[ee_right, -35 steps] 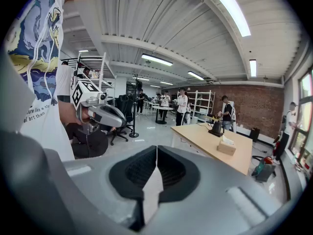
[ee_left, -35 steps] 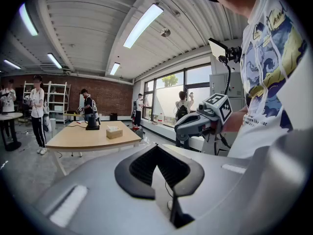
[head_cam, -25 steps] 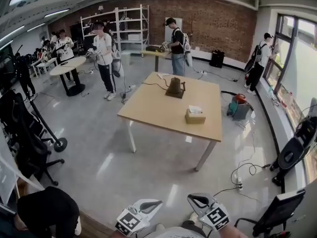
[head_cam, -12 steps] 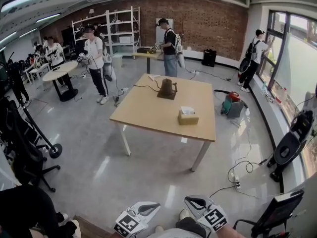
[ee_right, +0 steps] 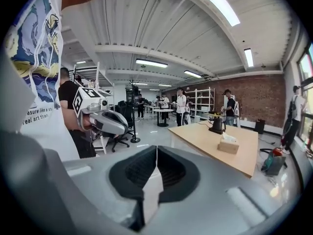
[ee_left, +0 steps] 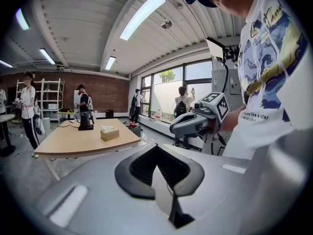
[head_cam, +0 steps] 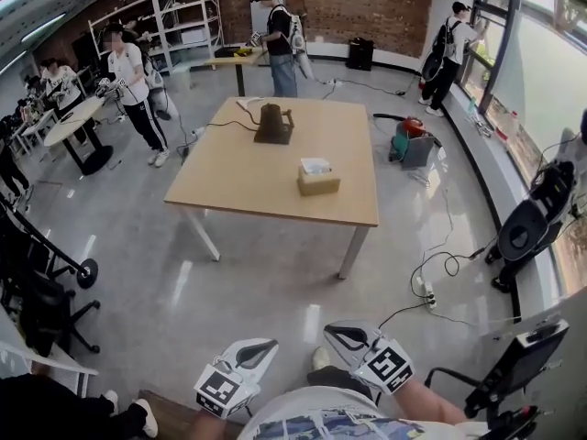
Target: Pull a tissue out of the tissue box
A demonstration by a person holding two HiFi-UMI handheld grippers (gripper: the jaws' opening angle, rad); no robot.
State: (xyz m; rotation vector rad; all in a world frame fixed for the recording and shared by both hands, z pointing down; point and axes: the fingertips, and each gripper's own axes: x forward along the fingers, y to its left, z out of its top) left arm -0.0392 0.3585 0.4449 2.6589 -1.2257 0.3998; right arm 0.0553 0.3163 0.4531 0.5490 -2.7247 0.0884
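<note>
Wooden table (head_cam: pixel 229 186) and tissue box (head_cam: pixel 318 178) look nearer now, still far; left gripper (head_cam: pixel 264 346) and right gripper (head_cam: pixel 336 331) are squeezed together, empty.

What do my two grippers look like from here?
The left gripper and right gripper are pale grey shells with black ribbed pads; each carries a white cube of black square markers. The person wears a white T-shirt with blue print.

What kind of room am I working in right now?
Probably a shared lab or workshop: brick wall, metal shelves, loose cables, and other people standing near the wooden table.
</note>
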